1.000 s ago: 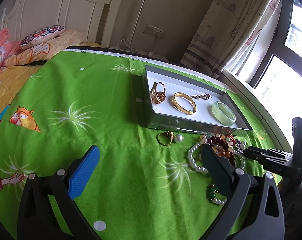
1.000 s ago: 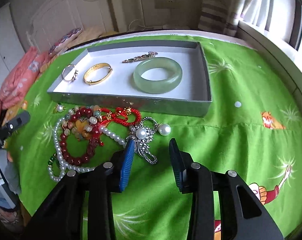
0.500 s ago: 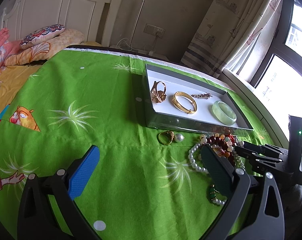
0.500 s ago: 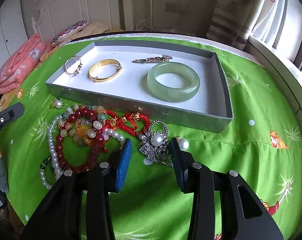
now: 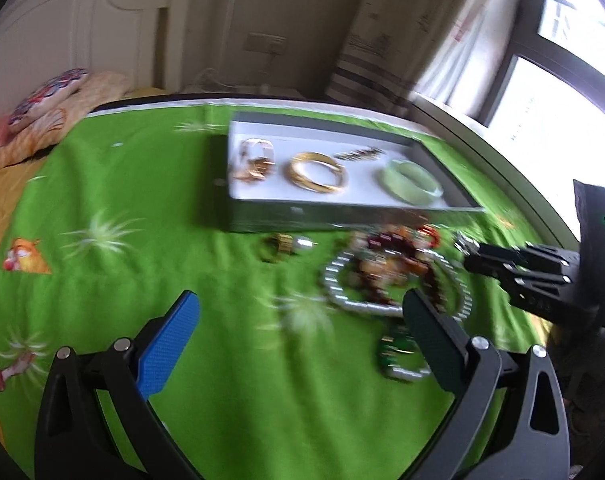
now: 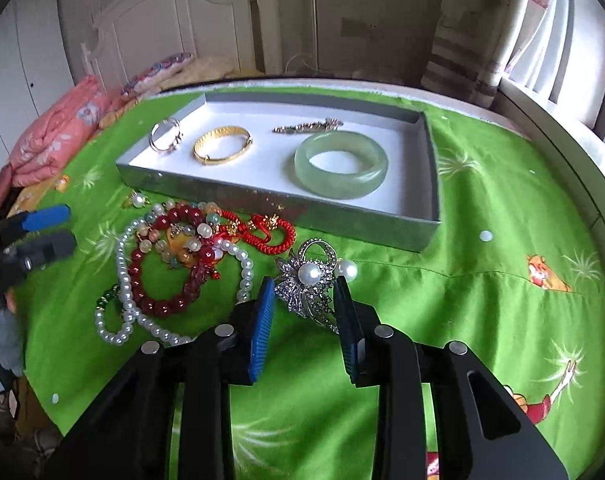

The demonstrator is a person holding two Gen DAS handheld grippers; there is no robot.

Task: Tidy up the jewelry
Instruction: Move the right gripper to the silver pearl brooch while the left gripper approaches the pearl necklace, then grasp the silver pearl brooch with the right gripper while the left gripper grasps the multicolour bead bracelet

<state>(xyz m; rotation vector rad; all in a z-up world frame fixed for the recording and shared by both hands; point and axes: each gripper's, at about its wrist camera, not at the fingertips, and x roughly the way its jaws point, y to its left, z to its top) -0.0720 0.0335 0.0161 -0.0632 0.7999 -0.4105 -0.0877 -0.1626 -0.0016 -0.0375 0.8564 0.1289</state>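
A grey tray (image 6: 432, 184) on the green cloth holds a jade bangle (image 6: 341, 164), a gold bangle (image 6: 222, 145), a ring (image 6: 166, 136) and a slim brooch (image 6: 308, 125). In front of it lies a heap of bead and pearl strands (image 6: 170, 256) with a red cord (image 6: 268, 230). My right gripper (image 6: 304, 294) is open, its fingers on either side of a silver pearl brooch (image 6: 310, 276). My left gripper (image 5: 298, 312) is open and empty above the cloth. The left wrist view shows the tray (image 5: 342, 216), the heap (image 5: 390, 272) and a gold pearl ring (image 5: 282, 246), blurred.
A bed headboard (image 5: 102, 40) and pillows (image 5: 50, 108) lie behind the cloth. A curtain (image 5: 402, 32) and window (image 5: 574, 60) stand at the right. A loose pearl (image 6: 346, 269) sits beside the brooch. A pink quilt (image 6: 54, 132) lies at the left.
My right gripper has moved forward and its fingers now stand on either side of the silver pearl brooch. My left gripper has shifted, blurring its view.
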